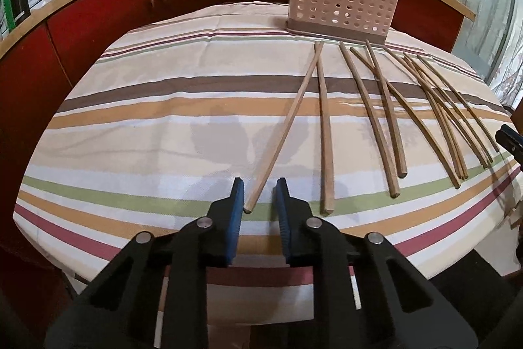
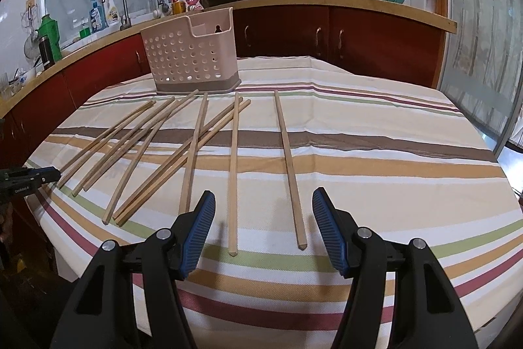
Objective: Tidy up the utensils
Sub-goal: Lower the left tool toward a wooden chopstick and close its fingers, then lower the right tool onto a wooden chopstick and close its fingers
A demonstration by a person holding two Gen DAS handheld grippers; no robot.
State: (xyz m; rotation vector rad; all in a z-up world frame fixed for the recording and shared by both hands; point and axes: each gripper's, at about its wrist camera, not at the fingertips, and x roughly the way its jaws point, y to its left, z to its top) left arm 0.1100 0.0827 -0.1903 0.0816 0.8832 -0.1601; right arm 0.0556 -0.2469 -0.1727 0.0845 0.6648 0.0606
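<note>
While chopsticks (image 2: 233, 172) lie loose on cloth, pink holder (image 2: 191, 54) seemingly empty, left claw (image 1: 258, 195) and right claw (image 2: 263, 211) apart.

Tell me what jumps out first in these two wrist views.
A fan of long wooden chopsticks lies loose across the striped tablecloth, some crossing. Behind them at the table's far edge stands a pale pink perforated plastic utensil holder. The left gripper has its open jaws around the near end of the leftmost chopstick; the right gripper hovers open over two others.
</note>
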